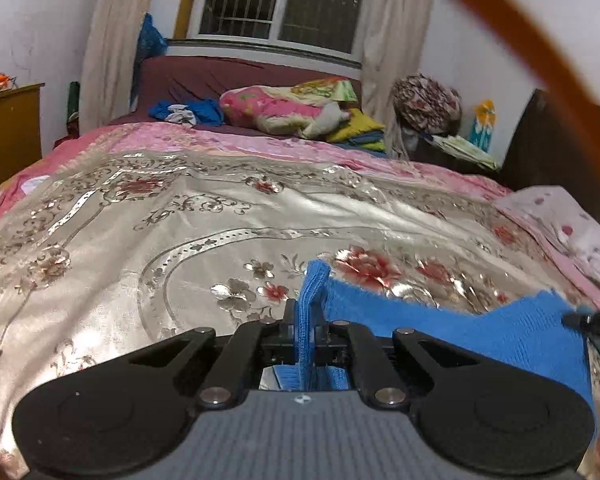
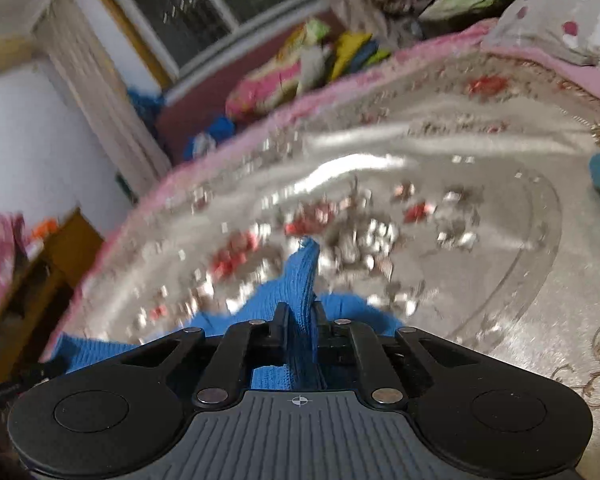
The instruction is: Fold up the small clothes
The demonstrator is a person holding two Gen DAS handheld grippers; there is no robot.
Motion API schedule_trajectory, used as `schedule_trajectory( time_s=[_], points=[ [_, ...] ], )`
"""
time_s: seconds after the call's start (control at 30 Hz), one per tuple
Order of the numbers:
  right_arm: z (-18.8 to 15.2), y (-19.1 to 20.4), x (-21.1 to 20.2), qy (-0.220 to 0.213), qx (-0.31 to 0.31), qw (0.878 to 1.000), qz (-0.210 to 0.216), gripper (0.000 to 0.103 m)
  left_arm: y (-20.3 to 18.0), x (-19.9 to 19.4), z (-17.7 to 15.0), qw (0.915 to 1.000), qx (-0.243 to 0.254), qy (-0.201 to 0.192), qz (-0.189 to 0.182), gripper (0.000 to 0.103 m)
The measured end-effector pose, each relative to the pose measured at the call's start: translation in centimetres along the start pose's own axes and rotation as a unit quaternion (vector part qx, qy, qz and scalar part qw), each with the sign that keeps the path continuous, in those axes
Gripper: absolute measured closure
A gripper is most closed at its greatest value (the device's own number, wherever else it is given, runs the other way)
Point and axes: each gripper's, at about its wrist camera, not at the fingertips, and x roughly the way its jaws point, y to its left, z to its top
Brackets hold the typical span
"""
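The blue knit was pinched tight by the left gripper and the right gripper; only thin edges were caught, so a slip was judged possible.

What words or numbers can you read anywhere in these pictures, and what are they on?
No words or numbers can be read in either view.
Left tool: only a small round crosshair mark on its grey body, no letters.
Right tool: the same crosshair mark, no letters.
Floral bedspread: flower pattern only.
Blue knitted garment: no label showing.
Papers by the wall: too small and blurred to read.
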Motion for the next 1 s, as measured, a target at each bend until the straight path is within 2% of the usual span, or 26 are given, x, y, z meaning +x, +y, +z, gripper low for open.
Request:
schedule_trajectory(
  time_s=[0.03, 0.13, 0.2, 0.27, 0.37, 0.47, 0.57, 0.73, 0.83, 0.93, 1.0],
  points=[
    [-0.1, -0.2, 0.2, -0.004, 0.002, 1.0, -0.007, 0.094, 0.0, 0.7, -0.2, 0.9999, 0.001, 0.008, 0.006, 0.09],
    [-1.0, -0.8, 2.6, 0.044, 0.0, 0.998, -0.036, 0.093, 0.1, 3.6, -1.8, 0.9973, 0.019, 0.062, 0.034, 0.09],
    [-1.7, -0.8, 3.6, 0.062, -0.011, 0.996, -0.059, 0.088, 0.3, 4.5, -3.1, 0.9946, 0.014, 0.089, 0.052, 0.089],
    [-2.2, -0.8, 3.6, 0.059, -0.015, 0.996, -0.067, 0.087, 0.5, 4.1, -3.9, 0.9944, 0.003, 0.088, 0.06, 0.085],
    [-1.9, -1.0, 2.9, 0.052, -0.009, 0.996, -0.068, 0.086, 1.0, 2.6, -4.2, 0.9946, -0.012, 0.069, 0.076, 0.069],
    [-1.5, -0.4, 1.4, 0.036, -0.027, 0.996, -0.078, 0.086, 0.9, 0.3, -4.4, 0.9954, -0.012, 0.039, 0.087, 0.067],
    [-1.9, 0.4, -0.5, 0.027, -0.044, 0.996, -0.067, 0.086, 0.1, -1.6, -4.7, 0.9968, -0.007, 0.021, 0.077, 0.067],
    [-4.4, 1.3, -1.9, 0.048, -0.058, 0.996, -0.049, 0.085, -2.6, -4.2, -6.1, 0.999, 0.01, 0.004, 0.043, 0.066],
    [-5.8, 1.4, -1.5, 0.062, -0.07, 0.993, -0.065, 0.085, -3.9, -4.0, -7.7, 0.9989, 0.027, 0.022, 0.031, 0.066],
    [-6.4, 0.4, -1.1, 0.074, -0.052, 0.992, -0.085, 0.086, -4.0, -2.8, -9.3, 0.997, 0.028, 0.066, 0.028, 0.066],
    [-6.2, 0.1, -1.4, 0.076, -0.04, 0.993, -0.087, 0.086, -3.6, -2.3, -10.1, 0.9958, 0.023, 0.081, 0.036, 0.066]
  ],
)
